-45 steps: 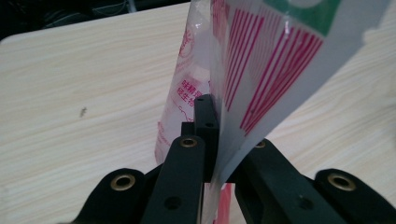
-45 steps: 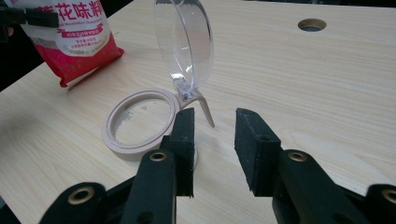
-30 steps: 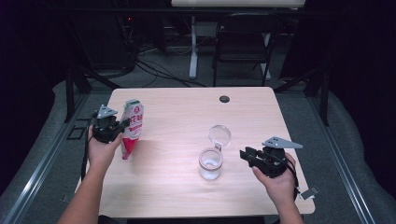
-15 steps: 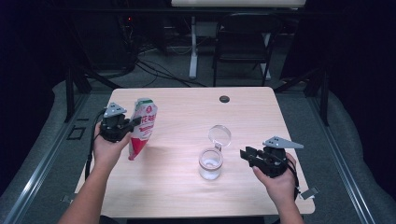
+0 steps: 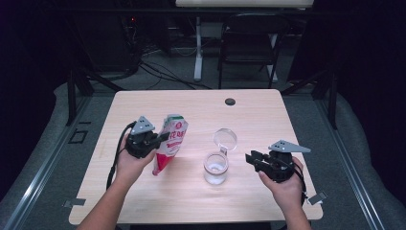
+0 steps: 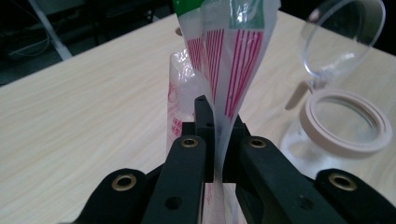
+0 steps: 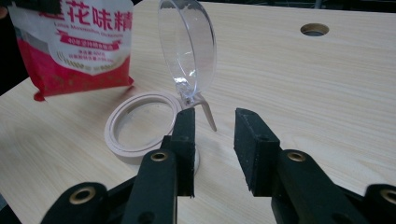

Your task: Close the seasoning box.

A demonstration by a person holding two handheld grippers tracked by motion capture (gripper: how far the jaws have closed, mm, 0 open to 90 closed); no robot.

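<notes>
Wooden table [image 5: 143,201] under dim light: left gripper [image 5: 152,139] pinches a red pouch [image 5: 171,143] left of centre. Right of it, the open jar [image 5: 215,167]; right gripper [image 5: 253,159] gapes empty. A poorly aimed tilt could spill contents.

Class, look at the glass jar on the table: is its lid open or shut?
Open. The jar's clear hinged lid stands flipped back, leaving the pale rim uncovered.
</notes>
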